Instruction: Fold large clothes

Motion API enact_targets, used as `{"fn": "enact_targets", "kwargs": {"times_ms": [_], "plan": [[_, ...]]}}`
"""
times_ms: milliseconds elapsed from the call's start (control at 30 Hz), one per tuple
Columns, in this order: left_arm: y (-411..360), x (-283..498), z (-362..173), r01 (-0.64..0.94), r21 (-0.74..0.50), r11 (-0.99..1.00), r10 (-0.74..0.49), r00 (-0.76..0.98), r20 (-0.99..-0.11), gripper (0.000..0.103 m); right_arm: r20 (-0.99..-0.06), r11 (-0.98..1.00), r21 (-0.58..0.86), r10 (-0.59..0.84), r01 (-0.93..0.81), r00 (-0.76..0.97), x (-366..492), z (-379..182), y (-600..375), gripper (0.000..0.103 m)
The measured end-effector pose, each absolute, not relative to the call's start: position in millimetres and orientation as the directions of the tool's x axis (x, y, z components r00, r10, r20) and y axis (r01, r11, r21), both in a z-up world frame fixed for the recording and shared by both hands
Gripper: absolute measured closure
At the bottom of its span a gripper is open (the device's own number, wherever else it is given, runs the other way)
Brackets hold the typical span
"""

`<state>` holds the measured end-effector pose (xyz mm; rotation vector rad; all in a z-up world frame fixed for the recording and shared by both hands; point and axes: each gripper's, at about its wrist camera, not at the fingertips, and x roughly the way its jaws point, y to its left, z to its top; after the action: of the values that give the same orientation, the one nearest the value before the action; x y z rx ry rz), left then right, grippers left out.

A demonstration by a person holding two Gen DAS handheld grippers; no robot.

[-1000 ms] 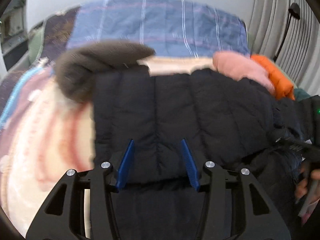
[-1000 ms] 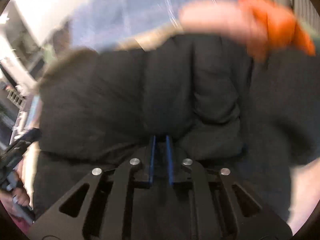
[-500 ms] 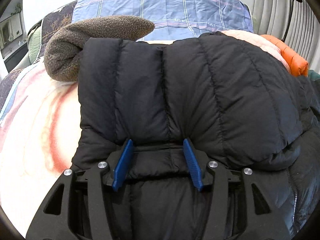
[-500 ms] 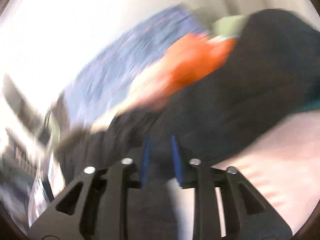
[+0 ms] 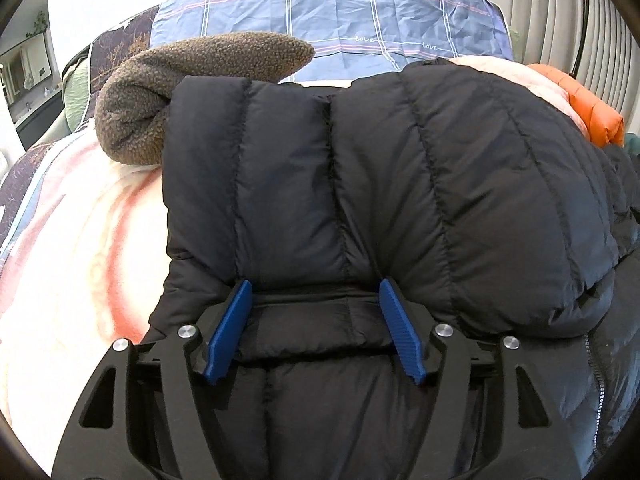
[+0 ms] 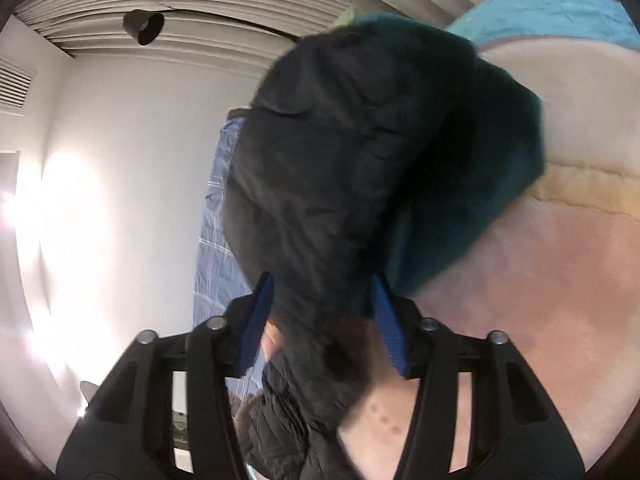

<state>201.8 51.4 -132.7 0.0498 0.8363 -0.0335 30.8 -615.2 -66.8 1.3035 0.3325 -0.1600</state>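
Observation:
A black quilted puffer jacket (image 5: 400, 184) lies folded over on the bed, its doubled-over upper layer bulging toward the camera. My left gripper (image 5: 316, 320) points down at its near edge. The jaws are opening, and a flat fold of the jacket lies between the blue pads (image 5: 230, 328), which stand clear of it. In the rolled, blurred right wrist view, another part of the jacket (image 6: 340, 160) hangs ahead. My right gripper (image 6: 324, 316) is opening too, with dark fabric running loosely between its fingers.
A brown fleece garment (image 5: 192, 80) lies at the jacket's far left corner. Pink (image 5: 532, 80) and orange (image 5: 592, 108) garments sit at the far right. A blue plaid pillow (image 5: 360, 12) stands behind. The pink-and-cream bedspread (image 5: 72, 240) spreads left. A dark teal garment (image 6: 488, 200) lies beside the jacket.
The jacket's upper part has been folded over toward me. The left jaws have widened. The right gripper opened from shut, swung off sideways and rolled, so its view is now tilted.

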Motion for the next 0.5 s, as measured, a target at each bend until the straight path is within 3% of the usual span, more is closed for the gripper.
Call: {"fn": "enact_targets", "kwargs": {"times_ms": [67, 133, 233, 333, 500], "plan": [[52, 201, -133, 0.05, 0.028, 0.998, -0.013, 0.67, -0.742, 0.035, -0.361, 0.294, 0.893, 0.012, 0.342, 0.933, 38, -56, -614, 0.075], [53, 201, -133, 0.051, 0.022, 0.998, -0.018, 0.671, -0.741, 0.035, -0.39, 0.293, 0.876, -0.037, 0.383, 0.92, 46, -46, -619, 0.097], [54, 197, -133, 0.052, 0.009, 0.999, -0.028, 0.673, -0.739, 0.034, -0.334, 0.306, 0.891, -0.062, 0.336, 0.941, 47, -22, -608, 0.099], [56, 196, -133, 0.054, -0.004, 0.999, -0.039, 0.673, -0.739, 0.034, -0.236, 0.507, 0.831, -0.051, 0.229, 0.97, 60, 33, -561, 0.099], [63, 194, -131, 0.058, -0.05, 0.997, -0.076, 0.677, -0.732, 0.033, -0.129, 0.694, 0.713, 0.27, -0.1, 0.954, 112, 91, -431, 0.099]]}}
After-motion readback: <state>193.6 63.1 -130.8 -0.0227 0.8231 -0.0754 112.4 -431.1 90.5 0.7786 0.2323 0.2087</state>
